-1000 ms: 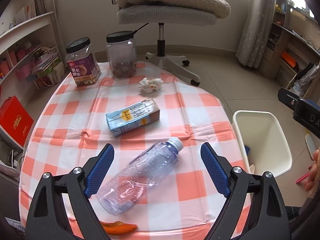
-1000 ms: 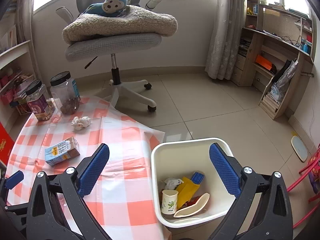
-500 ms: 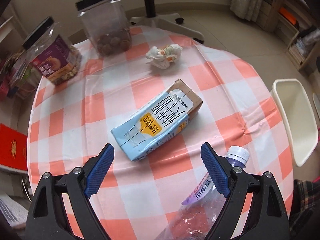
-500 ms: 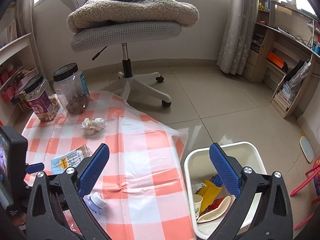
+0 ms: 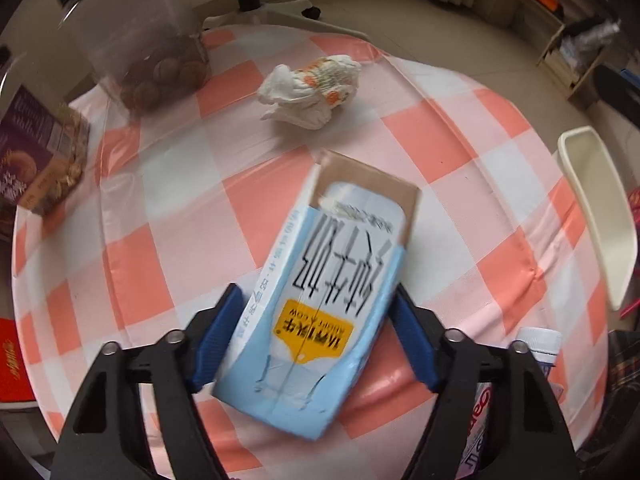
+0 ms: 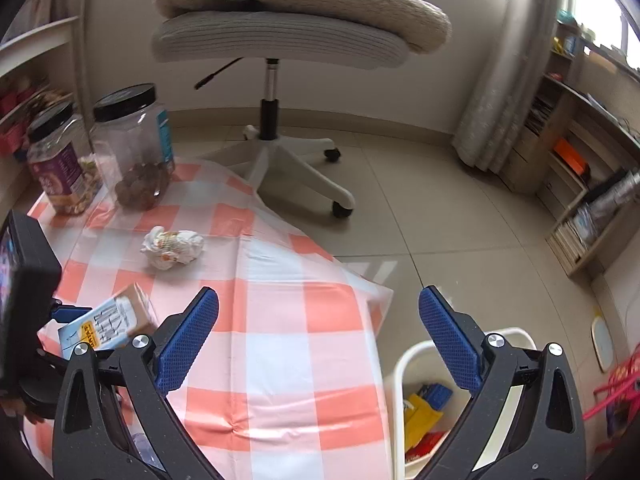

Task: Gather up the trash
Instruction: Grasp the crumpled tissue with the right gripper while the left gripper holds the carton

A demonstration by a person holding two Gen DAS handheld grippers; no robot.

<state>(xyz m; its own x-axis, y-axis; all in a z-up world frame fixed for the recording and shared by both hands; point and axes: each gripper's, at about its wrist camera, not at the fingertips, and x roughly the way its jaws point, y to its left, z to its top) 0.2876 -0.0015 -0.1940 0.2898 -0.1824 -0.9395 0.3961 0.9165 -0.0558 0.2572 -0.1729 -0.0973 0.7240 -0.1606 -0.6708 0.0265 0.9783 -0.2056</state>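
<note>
A light blue milk carton [image 5: 328, 304] lies on the checked tablecloth [image 5: 160, 240]. My left gripper [image 5: 316, 294] points down at it; its jaws are closing with the carton between them, and both blue pads [image 5: 218, 340] touch its long sides. In the right wrist view the carton [image 6: 108, 324] rests on the table beside the left gripper's fingertip [image 6: 66, 312]. A crumpled paper wad [image 5: 312, 88] sits further back. A plastic bottle [image 5: 536, 344] lies at lower right. My right gripper [image 6: 319, 296] hangs open over the table's edge, holding nothing.
A white bin [image 6: 404, 364] with several pieces of trash stands on the floor right of the table; its rim [image 5: 592, 208] also shows. Two black-lidded jars [image 6: 132, 148] [image 6: 60, 168] stand at the table's back. An office chair [image 6: 276, 40] is behind.
My left gripper came down and forward from over the bottle to the carton, and its jaws narrowed around it. The right gripper shifted from over the bin toward the table.
</note>
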